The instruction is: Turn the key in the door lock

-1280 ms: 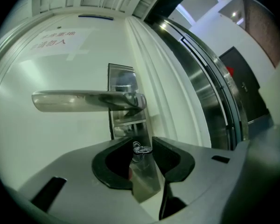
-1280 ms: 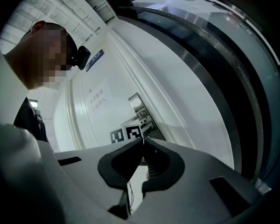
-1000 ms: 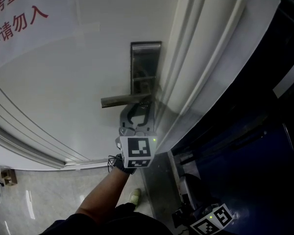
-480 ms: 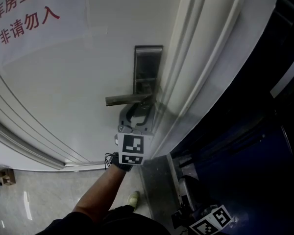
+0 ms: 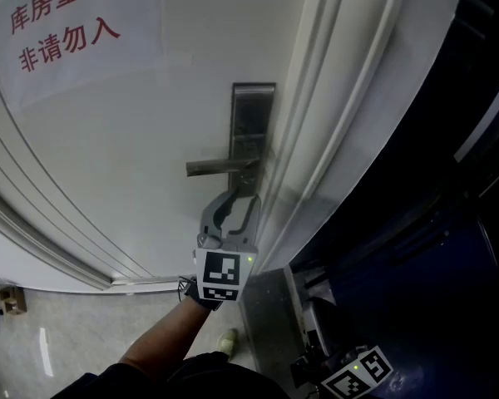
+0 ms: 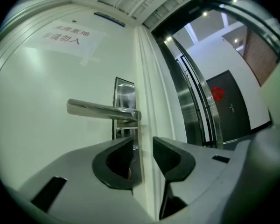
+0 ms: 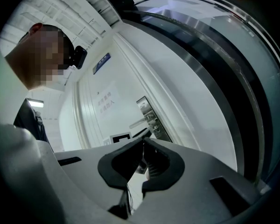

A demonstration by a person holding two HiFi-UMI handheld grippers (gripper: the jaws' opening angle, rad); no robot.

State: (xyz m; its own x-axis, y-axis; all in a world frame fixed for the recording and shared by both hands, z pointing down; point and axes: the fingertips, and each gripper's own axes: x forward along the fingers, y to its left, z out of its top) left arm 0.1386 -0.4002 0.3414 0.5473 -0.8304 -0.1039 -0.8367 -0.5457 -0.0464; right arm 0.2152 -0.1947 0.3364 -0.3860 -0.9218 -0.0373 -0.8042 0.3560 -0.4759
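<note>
the left tool (image 6: 143, 146) is open by a narrow gap, its two ribbed pads facing each other with nothing clamped between them. through the gap, the left gripper view shows the door's (image 6: 46, 92) right edge strip and the bottom of the lock plate (image 6: 124, 93). the left pad's tip sits right under the lever handle (image 6: 100, 110); whether it touches the plate cannot be made out. a small shiny stub (image 6: 136, 147) shows on the plate just off that pad's tip. it may be the key, but it is too small to tell.

in the head view the left tool (image 5: 241, 196) is raised against the white door (image 5: 150, 140), tips up just below the lever handle (image 5: 219, 167), with its marker cube (image 5: 222, 277) toward the person's forearm (image 5: 162, 339).

the right tool (image 7: 143, 144) is closed, its tips pressed together and holding nothing. it hangs low and well apart from the lock; only its marker cube (image 5: 358, 374) shows in the head view, at the bottom right.

the lock plate (image 5: 253, 123) is a narrow steel plate standing upright, long axis vertical, close to the door's right edge. the lever handle lies level and points left from the plate. a paper sign (image 5: 62, 23) with red characters is on the door, up and to the left.
</note>
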